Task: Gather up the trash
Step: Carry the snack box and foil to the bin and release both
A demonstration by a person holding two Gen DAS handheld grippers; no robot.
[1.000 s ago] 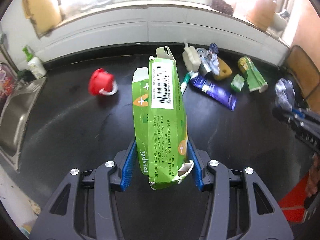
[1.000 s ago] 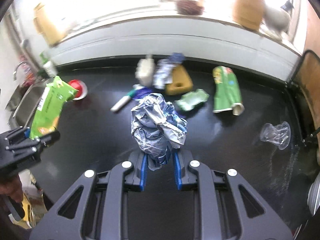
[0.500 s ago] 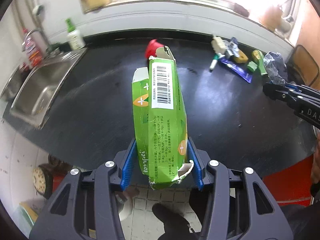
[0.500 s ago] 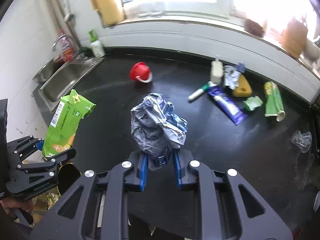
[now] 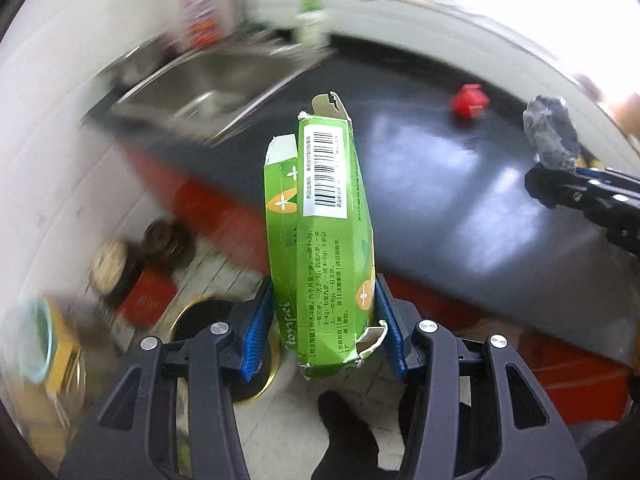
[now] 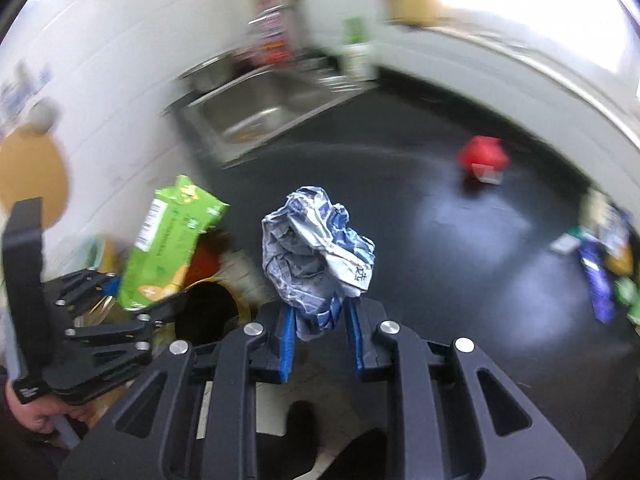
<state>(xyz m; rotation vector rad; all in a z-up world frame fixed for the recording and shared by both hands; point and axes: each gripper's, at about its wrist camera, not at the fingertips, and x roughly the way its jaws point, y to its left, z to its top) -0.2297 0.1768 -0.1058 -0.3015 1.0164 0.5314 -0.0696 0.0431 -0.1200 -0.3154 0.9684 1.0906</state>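
Left gripper (image 5: 324, 324) clamps a green carton (image 5: 324, 240) upright between its blue pads, over a dark bin (image 5: 208, 320) at 7 o'clock. Right gripper (image 6: 320, 320), nearly closed, pinches a crumpled wrapper (image 6: 316, 252). Red cap (image 6: 482, 158) at 1 o'clock on black counter (image 6: 400, 208).

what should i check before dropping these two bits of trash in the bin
1. Left gripper clamped on green carton: ok.
2. Right gripper clamped on crumpled wrapper: ok.
3. Bin open, dark mouth showing: ok.
4. Carton directly over bin mouth: not ok, mouth shows left of it.
5. Wrapper over bin mouth: not ok, bin lies to its left.
6. Room left inside bin: cannot tell.
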